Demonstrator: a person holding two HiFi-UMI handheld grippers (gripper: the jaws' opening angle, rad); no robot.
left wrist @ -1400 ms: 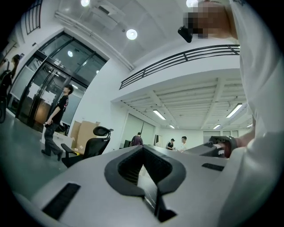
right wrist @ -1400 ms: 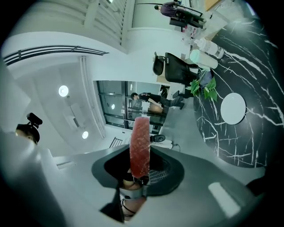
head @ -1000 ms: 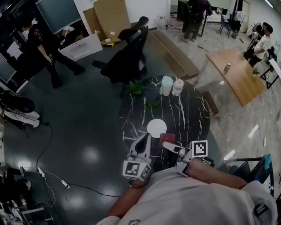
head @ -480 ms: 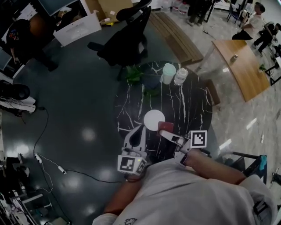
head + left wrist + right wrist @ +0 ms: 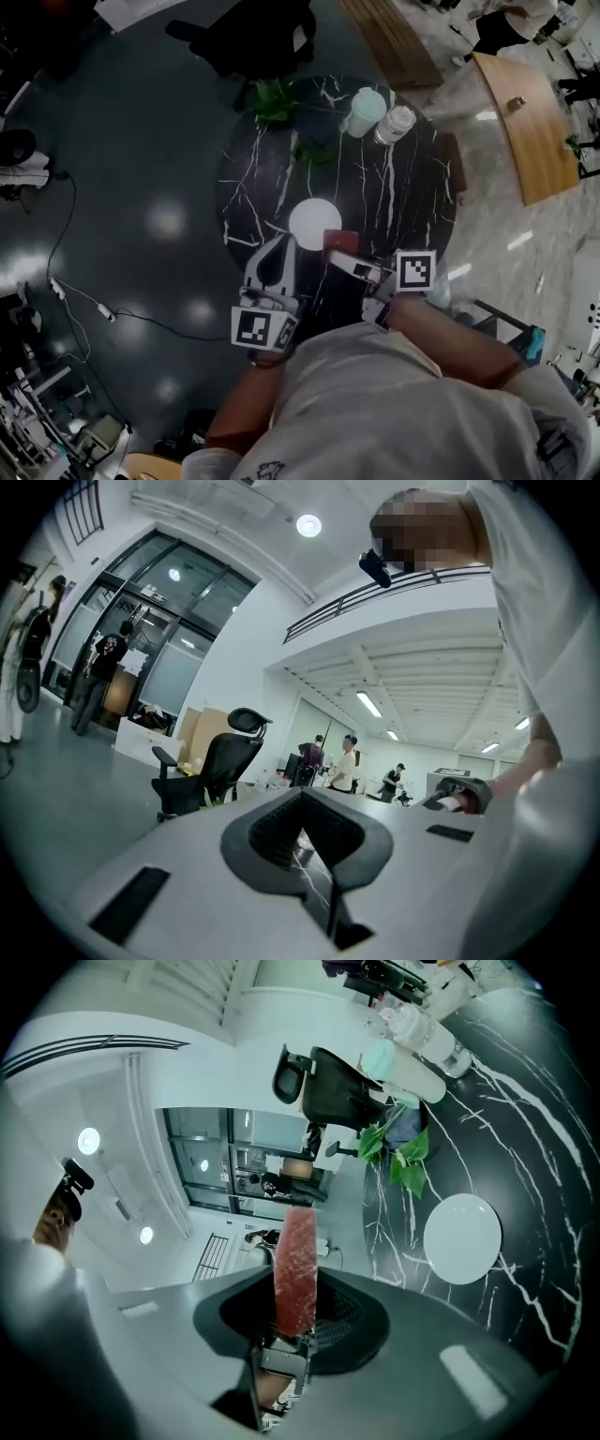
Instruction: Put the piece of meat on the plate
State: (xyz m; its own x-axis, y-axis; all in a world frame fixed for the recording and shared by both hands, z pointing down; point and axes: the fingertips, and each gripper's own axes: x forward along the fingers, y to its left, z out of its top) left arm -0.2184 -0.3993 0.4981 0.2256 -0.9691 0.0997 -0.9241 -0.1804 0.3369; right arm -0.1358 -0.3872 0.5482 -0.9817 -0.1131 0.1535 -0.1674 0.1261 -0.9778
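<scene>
Head view: a white plate (image 5: 314,223) is seen toward the near edge of a round black marble table (image 5: 422,197), with only its white face showing. At the far edge a mint-lidded cup (image 5: 364,108) and a capped clear bottle (image 5: 394,124) are stood side by side; their contents cannot be told. A leafy plant (image 5: 275,98) is set at the far left edge.

The piece of meat (image 5: 339,239) is held at the plate's near right rim, pinched on edge between the jaws of the right gripper (image 5: 343,255). The left gripper (image 5: 284,246) is held at the plate's near left rim, its jaws pressed together at the tips and empty.

Both grippers are pointed across the near edge toward the plate, roughly level. They are carried on the left forearm (image 5: 234,417) and the right forearm (image 5: 459,342).
</scene>
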